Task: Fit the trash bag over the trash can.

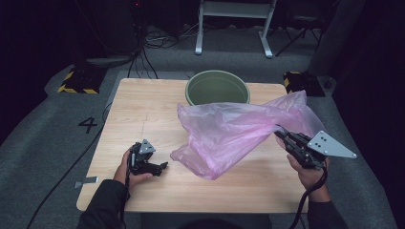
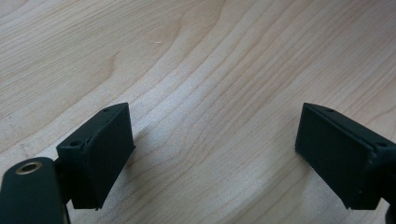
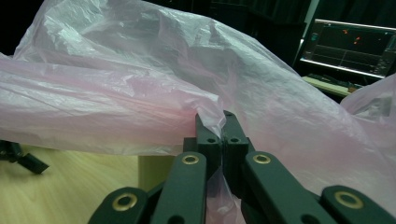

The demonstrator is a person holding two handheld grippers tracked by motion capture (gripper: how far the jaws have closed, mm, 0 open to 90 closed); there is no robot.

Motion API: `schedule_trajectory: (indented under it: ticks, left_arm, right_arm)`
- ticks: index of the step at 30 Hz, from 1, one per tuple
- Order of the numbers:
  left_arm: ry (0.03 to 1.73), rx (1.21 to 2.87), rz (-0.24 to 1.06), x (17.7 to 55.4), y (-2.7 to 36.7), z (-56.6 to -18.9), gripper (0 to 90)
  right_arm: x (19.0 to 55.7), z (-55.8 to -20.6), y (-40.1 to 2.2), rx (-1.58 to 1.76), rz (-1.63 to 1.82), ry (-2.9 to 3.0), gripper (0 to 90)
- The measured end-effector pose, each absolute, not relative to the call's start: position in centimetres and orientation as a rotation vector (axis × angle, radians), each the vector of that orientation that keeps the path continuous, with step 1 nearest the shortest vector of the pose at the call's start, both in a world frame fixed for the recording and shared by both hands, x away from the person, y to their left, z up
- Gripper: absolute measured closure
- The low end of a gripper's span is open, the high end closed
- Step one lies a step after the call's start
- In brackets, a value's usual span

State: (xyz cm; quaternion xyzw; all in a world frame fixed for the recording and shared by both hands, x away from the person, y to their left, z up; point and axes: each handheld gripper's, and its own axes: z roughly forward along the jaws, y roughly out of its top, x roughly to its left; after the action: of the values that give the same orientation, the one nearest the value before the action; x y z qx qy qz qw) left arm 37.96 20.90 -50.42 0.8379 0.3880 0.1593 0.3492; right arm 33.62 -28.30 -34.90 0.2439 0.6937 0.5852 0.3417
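The right gripper (image 1: 282,132) clenches the bag (image 1: 229,133), which billows leftward just before the basin (image 1: 217,88), while the left gripper (image 1: 160,167), jaws released, rests nearer its loose lower end.

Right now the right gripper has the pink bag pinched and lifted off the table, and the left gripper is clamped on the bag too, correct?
Not quite. The left gripper is open over bare table, as the left gripper view shows. The right gripper does pinch the pink bag.
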Motion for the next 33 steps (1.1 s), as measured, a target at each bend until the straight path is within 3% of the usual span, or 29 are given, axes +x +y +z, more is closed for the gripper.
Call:
schedule_trajectory:
  ticks: [22,25,33]
  left_arm:
    - [1.005,2.177,0.413,37.9,20.9,-50.4,11.4]
    - [1.003,2.169,0.406,37.7,20.8,-50.3,16.0]
    - [0.832,2.096,0.397,36.0,19.2,-47.3,16.9]
  right_arm:
    - [38.3,-34.2,-29.0,0.773,1.533,1.699,89.6]
    - [38.6,-34.0,-29.0,0.78,1.537,1.694,89.7]
    - [38.6,-33.0,-28.7,0.771,1.533,1.678,89.6]
